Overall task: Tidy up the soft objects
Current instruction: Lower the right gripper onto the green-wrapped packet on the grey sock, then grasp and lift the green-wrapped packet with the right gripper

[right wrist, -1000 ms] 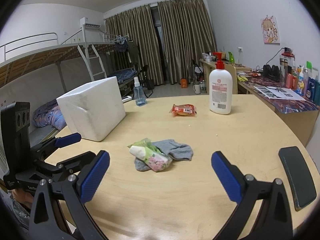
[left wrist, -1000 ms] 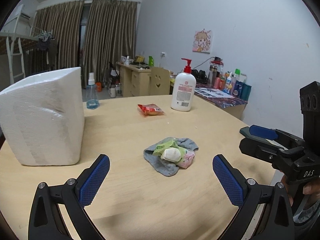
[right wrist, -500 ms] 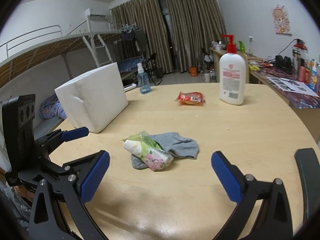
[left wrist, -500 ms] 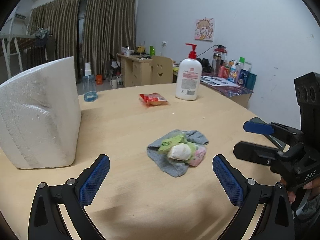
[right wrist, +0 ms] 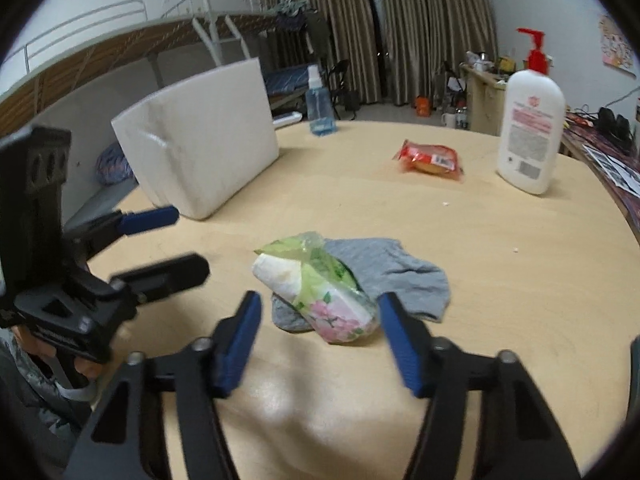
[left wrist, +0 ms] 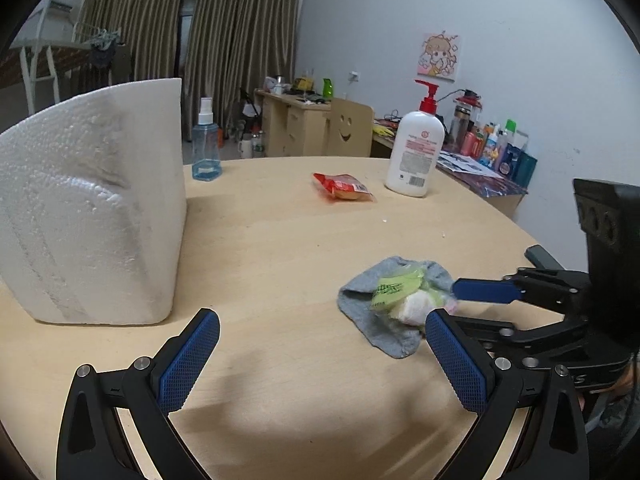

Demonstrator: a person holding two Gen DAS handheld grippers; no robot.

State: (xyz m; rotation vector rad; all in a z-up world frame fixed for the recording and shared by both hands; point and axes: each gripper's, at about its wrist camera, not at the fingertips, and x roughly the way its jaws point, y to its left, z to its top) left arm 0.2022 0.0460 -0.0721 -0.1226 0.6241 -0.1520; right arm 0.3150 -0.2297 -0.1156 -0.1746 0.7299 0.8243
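A: Look at the right hand-held gripper (right wrist: 320, 330). Its jaws have just been closing in, and the tissue pack (right wrist: 320, 296) sits between the blue pads (right wrist: 396, 340), but the pads are not pressing on it. There is a gap on both sides.

B: So it is spread around the pack, not pinching it?

A: Yes, spread, with the pack's flowered end right at the fingertips. The pack lies tilted across a grey sock (right wrist: 396, 276), which is flat on the round wooden worktop (right wrist: 500, 300).

B: And the left hand-held gripper (left wrist: 322, 356)?

A: Spread wide, with nothing between its pads. It hangs over bare worktop, and the sock and pack are just beyond its right fingertip (left wrist: 448, 344). From that side you see the right one's blue pad reaching in against the far edge of the bundle.

B: What lies further out?

A: To the left stands a white foam box (left wrist: 92, 208), well apart from the bundle. Behind it is a small blue spray bottle (left wrist: 206, 146). Toward the far edge of the worktop there is a red snack packet (left wrist: 344, 188), and beside that a white pump bottle (left wrist: 416, 148) with a red top. A person's hand shows under the left one's handle in the right camera's view, though it is blurred.
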